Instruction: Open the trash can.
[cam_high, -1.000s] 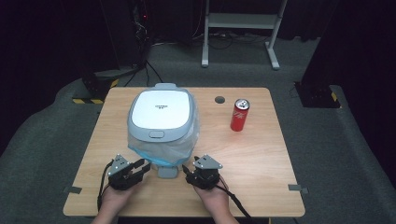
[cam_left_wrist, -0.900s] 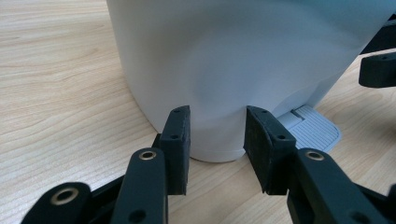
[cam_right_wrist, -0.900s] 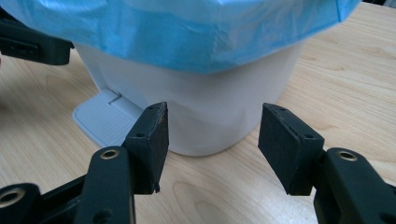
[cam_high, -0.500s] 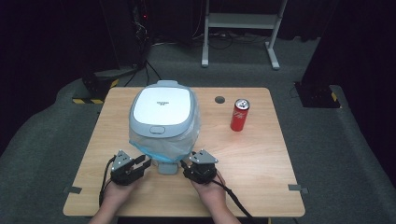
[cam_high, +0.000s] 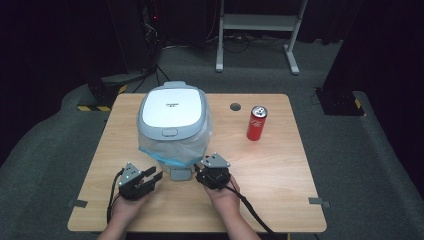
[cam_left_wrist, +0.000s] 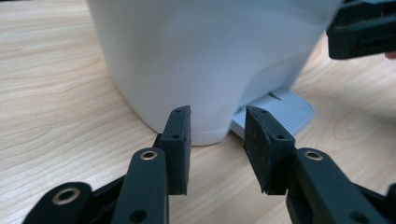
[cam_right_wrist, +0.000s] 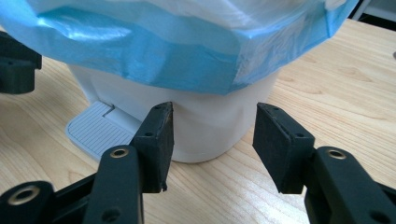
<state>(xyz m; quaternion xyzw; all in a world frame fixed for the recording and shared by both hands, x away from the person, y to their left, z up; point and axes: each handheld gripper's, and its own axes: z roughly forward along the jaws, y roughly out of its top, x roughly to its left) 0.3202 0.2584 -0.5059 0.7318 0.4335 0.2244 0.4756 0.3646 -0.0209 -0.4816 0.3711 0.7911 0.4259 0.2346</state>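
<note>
bin: a white pedal bin (cam_high: 172, 125) with a grey-rimmed lid stands on the tabletop (cam_high: 280, 165), left of the middle and nearer the far edge; the lid is down.
bin liner: a pale blue plastic liner (cam_right_wrist: 154, 51) hangs out from under the lid and drapes over the upper part of the bin's body, its hem ending above the base.
pedal: a grey ribbed foot pedal (cam_high: 180, 173) sticks out of the bin's base toward the person and lies flat on the wood between the two grippers.
left gripper: the left gripper (cam_high: 156, 177) sits low over the tabletop just left of the pedal, angled toward the bin; its jaws stand apart with nothing between them, and in the left gripper view (cam_left_wrist: 217, 149) the gap frames the bottom of the bin's white wall, near but not touching.
right gripper: the right gripper (cam_high: 200, 170) is just right of the pedal, close to the bin's base; in the right gripper view (cam_right_wrist: 212, 140) its jaws are spread wide and empty, the bin's lower wall just ahead of them and the pedal off to the left.
hands: each hand (cam_high: 224, 196) grips its tool from the near edge of the tabletop.
can: a red drink can (cam_high: 256, 123) stands upright to the right of the bin, well apart from it.
hole: a round cable hole (cam_high: 235, 106) sits in the tabletop behind the can.
</note>
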